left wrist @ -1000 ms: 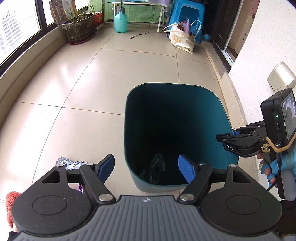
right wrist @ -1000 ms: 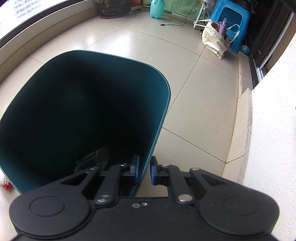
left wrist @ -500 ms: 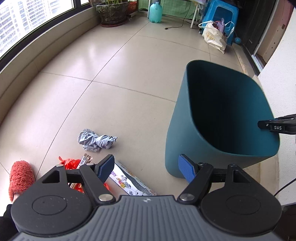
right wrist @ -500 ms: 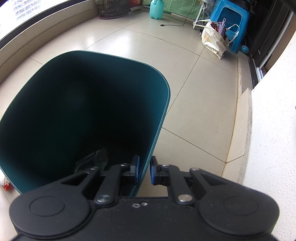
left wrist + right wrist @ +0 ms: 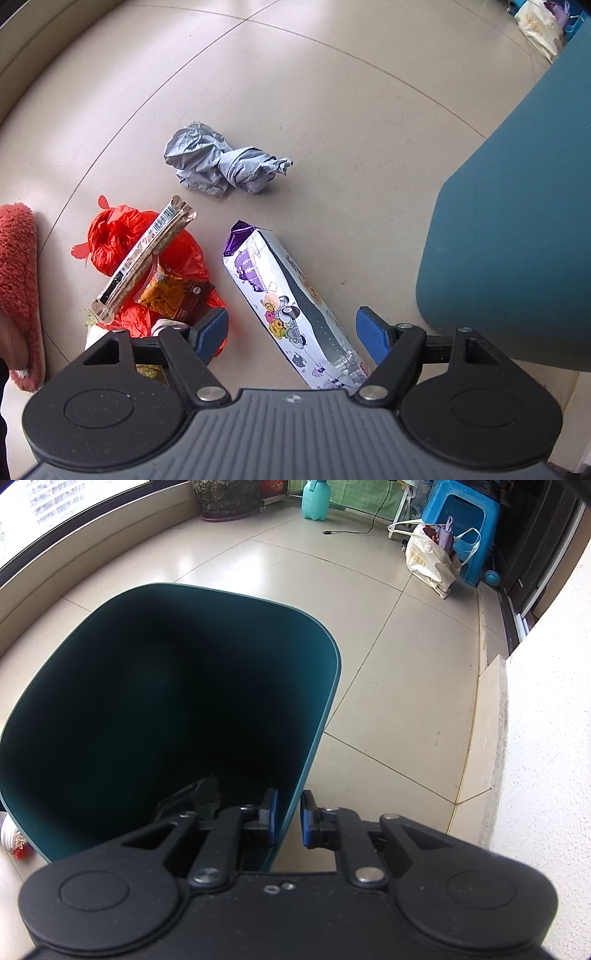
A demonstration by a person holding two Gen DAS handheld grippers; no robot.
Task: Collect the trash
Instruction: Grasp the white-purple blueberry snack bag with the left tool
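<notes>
My left gripper (image 5: 291,334) is open and empty, low over the floor, with a long white and purple snack wrapper (image 5: 284,302) lying between its fingers. A crumpled grey bag (image 5: 221,164) lies further ahead. A red plastic bag (image 5: 129,236) with a brown stick wrapper (image 5: 144,254) and an orange snack packet (image 5: 170,291) lies at the left. My right gripper (image 5: 288,818) is shut on the rim of the teal bin (image 5: 306,746). The bin wall also shows in the left wrist view (image 5: 517,236). Dark trash (image 5: 192,797) lies in the bin.
A red fluffy slipper (image 5: 18,280) is at the far left. A white wall (image 5: 546,738) stands right of the bin. A tote bag (image 5: 428,565), blue stool (image 5: 458,528), green bottle (image 5: 316,498) and plant pot (image 5: 229,498) stand far back.
My left gripper swung from over the bin's mouth down and to the left, onto the trash on the floor. The right gripper has kept its hold on the bin rim.
</notes>
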